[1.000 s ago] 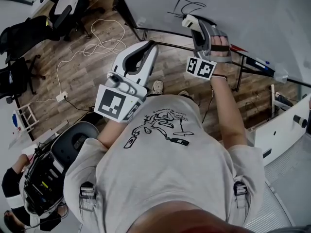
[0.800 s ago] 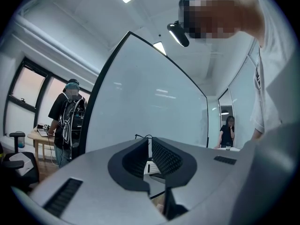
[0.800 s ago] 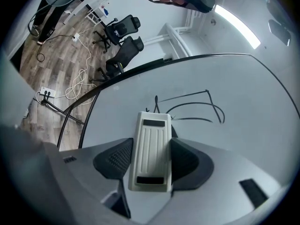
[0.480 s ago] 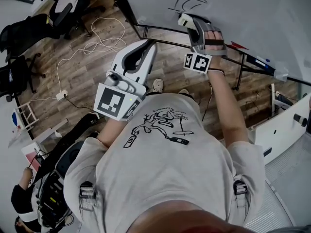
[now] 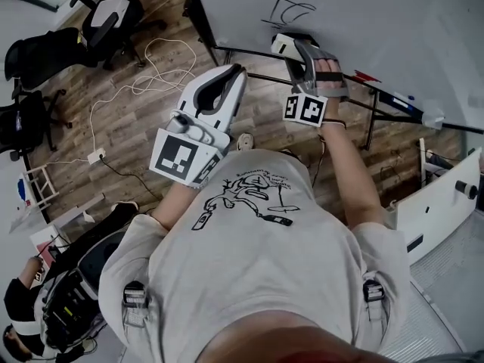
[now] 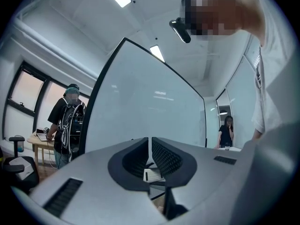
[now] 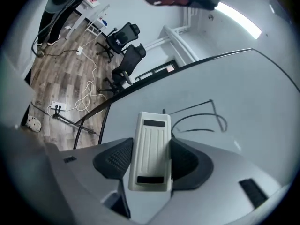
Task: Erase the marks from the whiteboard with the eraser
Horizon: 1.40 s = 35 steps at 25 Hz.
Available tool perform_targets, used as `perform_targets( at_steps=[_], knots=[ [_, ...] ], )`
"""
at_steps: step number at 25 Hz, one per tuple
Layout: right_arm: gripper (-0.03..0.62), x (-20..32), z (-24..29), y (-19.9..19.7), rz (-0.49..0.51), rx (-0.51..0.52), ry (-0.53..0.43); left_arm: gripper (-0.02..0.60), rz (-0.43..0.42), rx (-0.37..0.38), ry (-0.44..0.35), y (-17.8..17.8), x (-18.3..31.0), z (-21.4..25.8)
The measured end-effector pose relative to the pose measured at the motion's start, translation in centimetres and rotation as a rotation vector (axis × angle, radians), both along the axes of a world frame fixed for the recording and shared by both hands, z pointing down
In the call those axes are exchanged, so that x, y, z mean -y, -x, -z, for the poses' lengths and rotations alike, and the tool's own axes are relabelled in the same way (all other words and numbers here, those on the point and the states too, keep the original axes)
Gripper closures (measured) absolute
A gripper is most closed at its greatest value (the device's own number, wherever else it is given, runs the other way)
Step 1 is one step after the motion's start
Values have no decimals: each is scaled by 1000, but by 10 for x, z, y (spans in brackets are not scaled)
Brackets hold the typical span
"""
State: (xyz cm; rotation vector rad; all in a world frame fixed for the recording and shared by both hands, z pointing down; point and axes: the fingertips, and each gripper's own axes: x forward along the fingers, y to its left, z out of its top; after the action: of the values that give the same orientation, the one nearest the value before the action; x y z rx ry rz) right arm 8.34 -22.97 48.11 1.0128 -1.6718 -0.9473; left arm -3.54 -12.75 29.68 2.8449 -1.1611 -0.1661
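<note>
Black scribbled marks (image 5: 291, 10) sit low on the whiteboard (image 5: 378, 13), just above its bottom edge. My right gripper (image 5: 296, 51) is shut on a white ribbed eraser (image 5: 283, 44), held a little below the marks. In the right gripper view the eraser (image 7: 151, 149) points at the board (image 7: 253, 93), its far end by the left end of the marks (image 7: 201, 116); I cannot tell whether it touches. My left gripper (image 5: 236, 72) hangs left of it, off the board, over the floor. Its jaws (image 6: 150, 150) are shut with nothing between them.
The whiteboard's black stand (image 5: 249, 55) and marker tray (image 5: 393, 97) run under the board. Office chairs (image 5: 106, 13) and a white cable (image 5: 155, 63) lie on the wood floor at left. A seated person (image 5: 30, 308) is at bottom left. Two people (image 6: 68, 121) stand further off.
My right gripper has shifted a little left and down with the eraser, staying below the marks. The left gripper has barely moved. The person at bottom left has moved about.
</note>
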Motion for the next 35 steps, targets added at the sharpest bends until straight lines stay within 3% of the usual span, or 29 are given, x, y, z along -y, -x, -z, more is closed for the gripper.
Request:
perform_targets(
  at_steps=[5,12,22,35],
  knots=[
    [338,-27,87,-17,-27,119,-101,545,-11,-5,-19,-4,-2,6],
    [339,-25,167,-47,-78,183,-222,545,-21,-6,-31,-13,-4,8],
    [339,4,195,-46,-95,215,-282,545,-11,2,-23,-6,1,6],
    [338,25,185,-39,-106,188,-300,545,-12,1,-12,3,17,1]
  ],
)
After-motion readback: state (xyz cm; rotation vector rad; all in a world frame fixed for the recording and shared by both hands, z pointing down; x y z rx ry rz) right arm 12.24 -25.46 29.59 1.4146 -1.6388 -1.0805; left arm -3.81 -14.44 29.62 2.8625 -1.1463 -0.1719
